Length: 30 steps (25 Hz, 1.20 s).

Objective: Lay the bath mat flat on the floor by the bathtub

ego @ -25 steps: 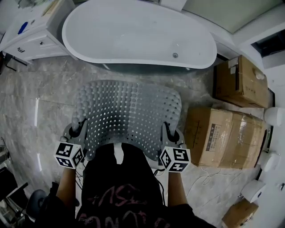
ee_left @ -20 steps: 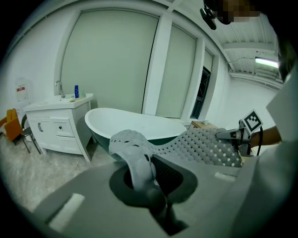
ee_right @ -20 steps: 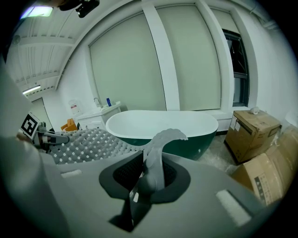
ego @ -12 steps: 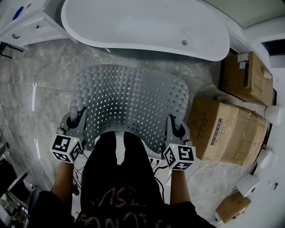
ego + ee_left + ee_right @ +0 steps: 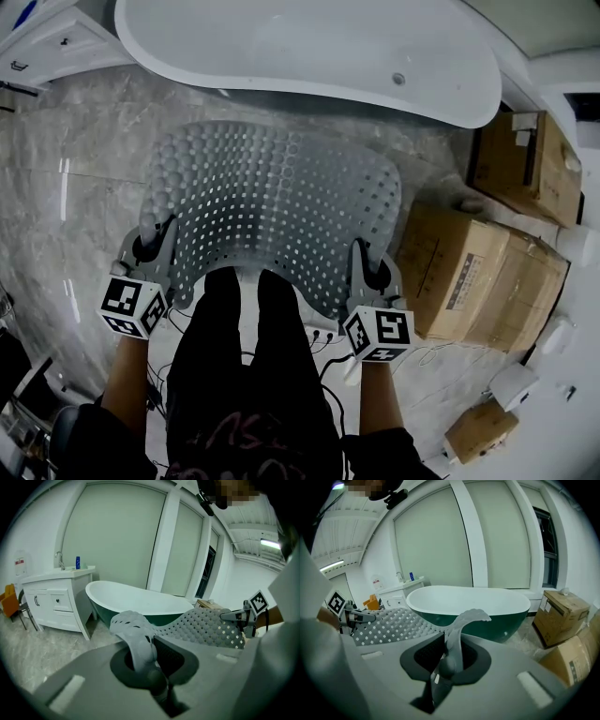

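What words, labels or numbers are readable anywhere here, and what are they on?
No text is legible.
Large brown cardboard box: printed side label, too small to read.
Person's black shirt: reddish lettering, blurred.
Small white-and-red wall notice: too small to read.

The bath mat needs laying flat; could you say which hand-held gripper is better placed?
Probably left: both clamp the bath mat, but the left hand-held gripper has bare floor beside it; the right hand-held gripper is close to a cardboard box.
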{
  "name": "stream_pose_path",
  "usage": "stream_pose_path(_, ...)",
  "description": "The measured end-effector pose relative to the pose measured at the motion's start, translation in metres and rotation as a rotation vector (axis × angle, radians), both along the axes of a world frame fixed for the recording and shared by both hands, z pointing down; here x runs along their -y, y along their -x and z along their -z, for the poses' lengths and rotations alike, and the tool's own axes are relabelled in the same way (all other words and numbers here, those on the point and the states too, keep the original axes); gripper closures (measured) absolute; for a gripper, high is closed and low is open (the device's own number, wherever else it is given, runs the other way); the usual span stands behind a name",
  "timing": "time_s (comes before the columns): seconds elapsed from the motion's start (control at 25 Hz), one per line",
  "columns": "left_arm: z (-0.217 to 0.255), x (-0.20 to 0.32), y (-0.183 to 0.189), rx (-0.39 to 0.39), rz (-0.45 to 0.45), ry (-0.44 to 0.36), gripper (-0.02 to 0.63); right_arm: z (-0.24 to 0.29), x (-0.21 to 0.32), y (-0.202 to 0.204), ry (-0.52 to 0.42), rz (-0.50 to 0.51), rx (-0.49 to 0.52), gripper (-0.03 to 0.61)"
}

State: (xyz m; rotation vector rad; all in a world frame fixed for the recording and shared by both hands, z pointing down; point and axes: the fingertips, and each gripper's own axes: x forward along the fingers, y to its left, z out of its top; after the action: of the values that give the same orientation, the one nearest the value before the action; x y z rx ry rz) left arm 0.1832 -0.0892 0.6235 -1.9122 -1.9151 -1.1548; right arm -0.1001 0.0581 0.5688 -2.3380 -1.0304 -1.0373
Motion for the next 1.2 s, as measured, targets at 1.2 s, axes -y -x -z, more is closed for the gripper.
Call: stream_pose_path(1.2, 0.044, 0.019, 0.053, -0.155, 0.048, -0.081, 0.592, 0.001, 0.019, 0.044, -0.074, 0.019, -0.163, 0.518)
